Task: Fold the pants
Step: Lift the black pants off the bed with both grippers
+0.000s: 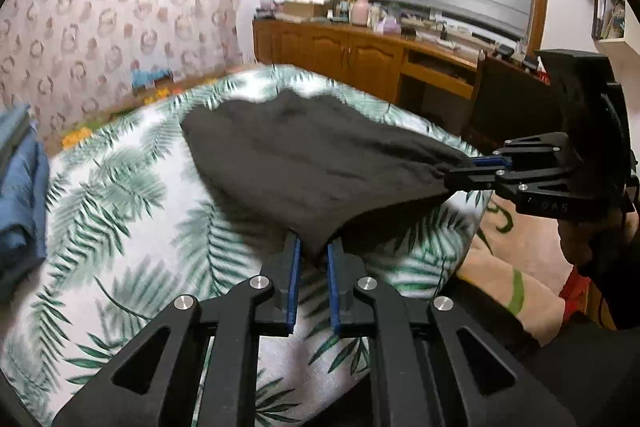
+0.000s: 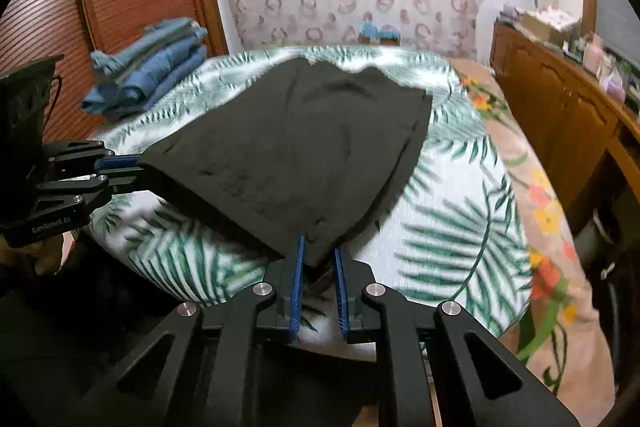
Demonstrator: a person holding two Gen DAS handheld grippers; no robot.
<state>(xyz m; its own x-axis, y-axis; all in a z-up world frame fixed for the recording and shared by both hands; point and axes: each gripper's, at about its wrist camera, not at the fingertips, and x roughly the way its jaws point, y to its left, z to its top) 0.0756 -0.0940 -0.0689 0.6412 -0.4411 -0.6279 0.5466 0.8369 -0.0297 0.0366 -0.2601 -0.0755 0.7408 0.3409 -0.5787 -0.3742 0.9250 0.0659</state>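
Note:
Dark grey pants (image 1: pixel 304 163) lie partly folded on a bed with a palm-leaf cover (image 1: pixel 132 195). My left gripper (image 1: pixel 314 251) is shut on the near edge of the pants and lifts it off the cover. My right gripper (image 1: pixel 466 173) comes in from the right and is shut on another corner. In the right wrist view, the right gripper (image 2: pixel 320 253) pinches the pants (image 2: pixel 296 147) at its tips, and the left gripper (image 2: pixel 136 169) holds the left corner. The far end of the pants rests on the bed (image 2: pixel 452 211).
A stack of folded blue clothes (image 2: pixel 148 75) sits at the far left of the bed, also seen in the left wrist view (image 1: pixel 20 187). A wooden cabinet (image 1: pixel 360 59) with clutter on top runs along the right side. A floral blanket (image 2: pixel 548 227) hangs at the bed's right edge.

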